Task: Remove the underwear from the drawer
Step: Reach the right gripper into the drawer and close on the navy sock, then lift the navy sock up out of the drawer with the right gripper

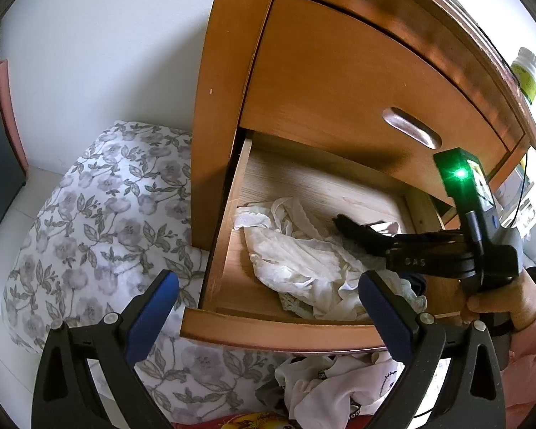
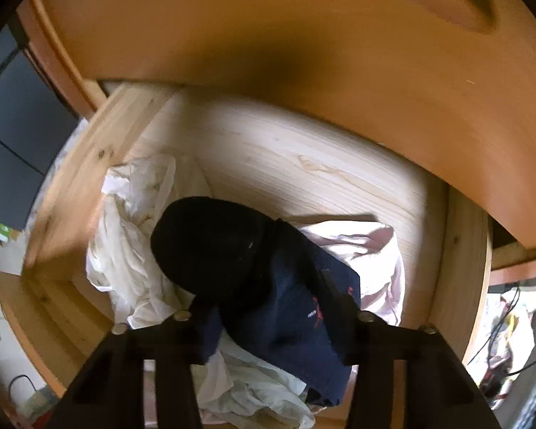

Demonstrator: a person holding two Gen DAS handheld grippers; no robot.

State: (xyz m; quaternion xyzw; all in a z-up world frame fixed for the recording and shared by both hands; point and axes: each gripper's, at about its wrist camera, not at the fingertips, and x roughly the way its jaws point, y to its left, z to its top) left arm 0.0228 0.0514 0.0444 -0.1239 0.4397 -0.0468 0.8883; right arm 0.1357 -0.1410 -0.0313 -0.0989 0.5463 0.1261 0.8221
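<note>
Open lower drawer (image 1: 228,236) of a wooden nightstand (image 1: 339,71), centre of the left wrist view. Inside it, a heap of white underwear (image 1: 296,261) strewn from centre to lower right of the drawer floor. Right claw (image 1: 343,223) reaching in from the right edge of the frame, held by a hand (image 1: 500,300) at lower right, a green light (image 1: 460,173) glowing on its housing. Left claw (image 1: 268,307) at the bottom of the same view, blue pads (image 1: 153,314) spread wide, nothing between them, hovering over the drawer's front rim. More white garments (image 1: 332,382) heaped below the drawer front at bottom centre, on a floral bedcover (image 1: 107,214) filling the lower left. White-capped bottle (image 1: 527,71) on the nightstand top, upper right.

In the right wrist view, dark navy underwear (image 2: 289,307) with small red markings bunched at centre frame, between the two fingers (image 2: 339,289) of the right claw (image 2: 268,307). Fingers partly drawn in around the fabric, the right one lying against it; a firm pinch not clear from either view. Pale pink garment (image 2: 371,254) right of centre on the drawer floor.
</note>
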